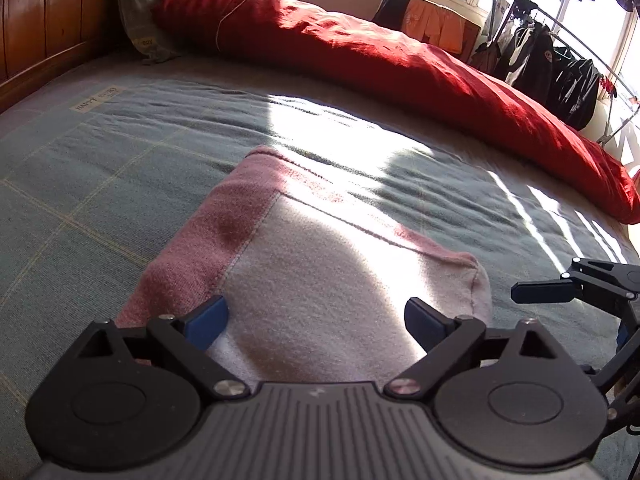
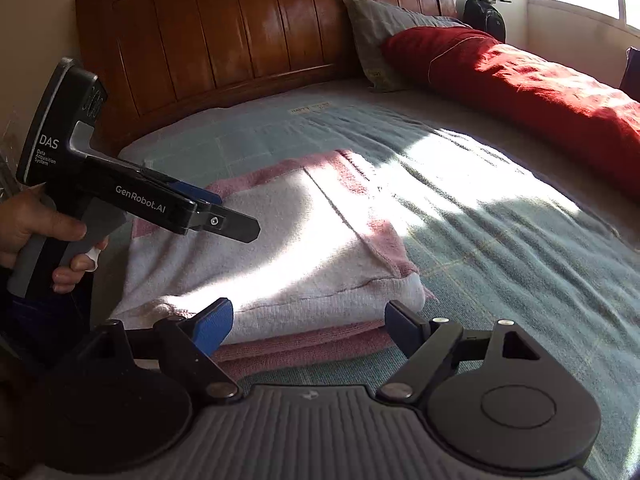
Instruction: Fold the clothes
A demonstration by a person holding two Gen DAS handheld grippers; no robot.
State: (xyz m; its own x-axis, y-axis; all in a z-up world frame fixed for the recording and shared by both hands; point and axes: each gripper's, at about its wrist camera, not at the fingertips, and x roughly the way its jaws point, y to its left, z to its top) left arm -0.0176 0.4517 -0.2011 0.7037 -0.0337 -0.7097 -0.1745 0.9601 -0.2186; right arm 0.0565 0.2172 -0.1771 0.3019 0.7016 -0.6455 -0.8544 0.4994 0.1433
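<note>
A folded pink and white garment (image 1: 304, 264) lies flat on the teal bedspread (image 1: 100, 168), partly in sunlight. My left gripper (image 1: 316, 312) hovers open just above the garment's near part, nothing between its blue pads. In the right wrist view the same garment (image 2: 304, 240) shows as a neat stack, white layer over pink. My right gripper (image 2: 310, 314) stands open at the stack's near edge, holding nothing. The left gripper (image 2: 232, 216) appears there at the left, above the garment, held by a hand (image 2: 36, 232). The right gripper (image 1: 572, 312) shows at the left wrist view's right edge.
A long red duvet roll (image 1: 400, 64) lies along the bed's far side, with a grey pillow (image 1: 148, 4) against the wooden headboard (image 2: 248, 28). A rack of dark clothes (image 1: 560, 68) stands by the bright windows.
</note>
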